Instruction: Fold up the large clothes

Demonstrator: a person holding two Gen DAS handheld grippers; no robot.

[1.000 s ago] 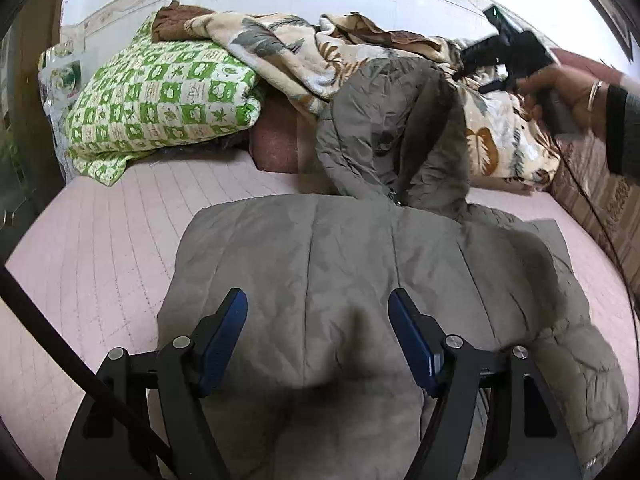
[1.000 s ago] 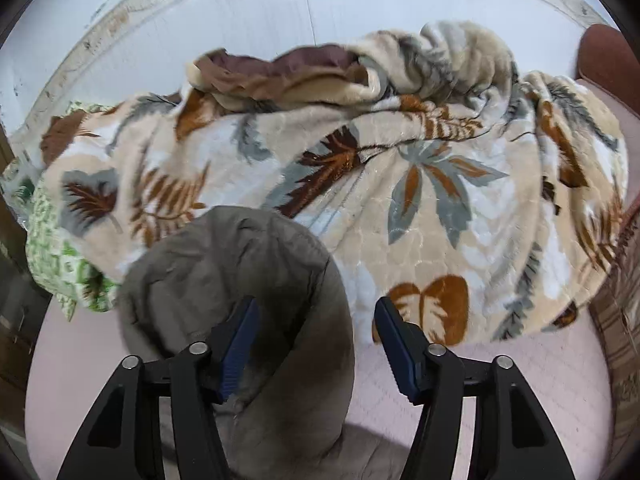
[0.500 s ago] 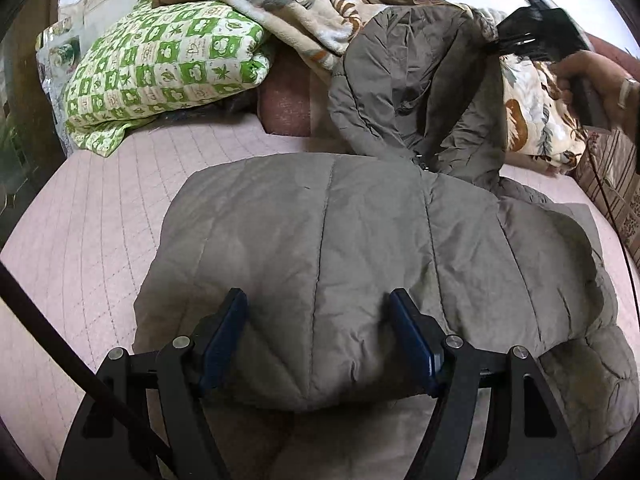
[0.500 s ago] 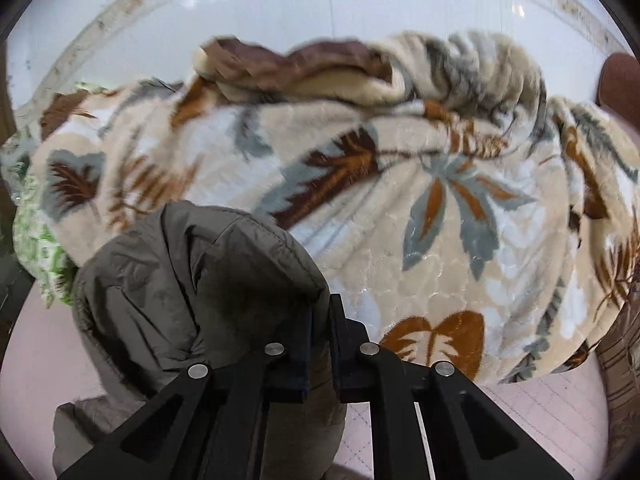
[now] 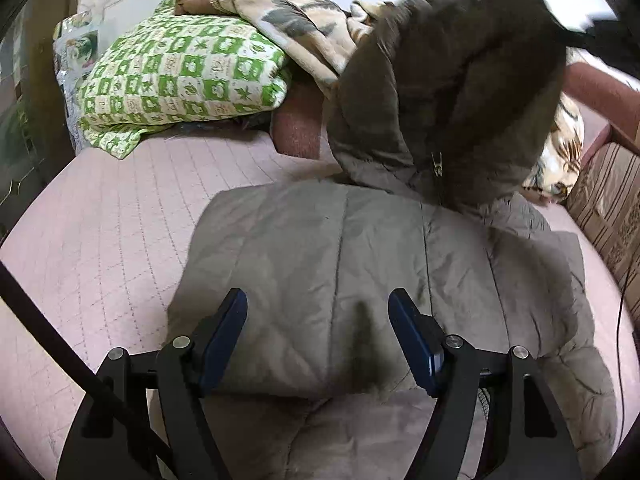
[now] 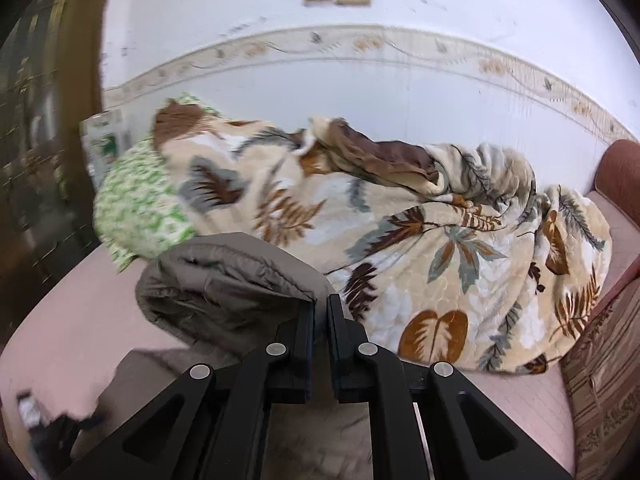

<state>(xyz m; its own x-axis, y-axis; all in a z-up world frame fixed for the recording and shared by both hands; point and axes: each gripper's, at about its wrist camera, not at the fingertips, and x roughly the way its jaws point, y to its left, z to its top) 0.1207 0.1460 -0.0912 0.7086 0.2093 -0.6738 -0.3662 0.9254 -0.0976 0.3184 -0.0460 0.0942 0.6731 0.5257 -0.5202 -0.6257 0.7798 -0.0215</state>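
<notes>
Quilted olive jacket (image 5: pixel 320 264) is lying across the pink mattress (image 5: pixel 120 220); the left gripper (image 5: pixel 318 328) is hovering spread over its near hem. Only the right view is showing the right gripper (image 6: pixel 320 312) pinching the hood (image 6: pixel 232 276), lifted before the leaf-print blanket (image 6: pixel 440 240).

Olive-grey quilted jacket (image 5: pixel 328 264), green-checked pillow (image 5: pixel 180 76), leaf-patterned beige blanket (image 6: pixel 440 240).

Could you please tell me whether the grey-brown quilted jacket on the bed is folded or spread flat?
Partly folded: the grey-brown quilted jacket lies doubled on the pink bed, its hood lifted by the shut right gripper.
</notes>
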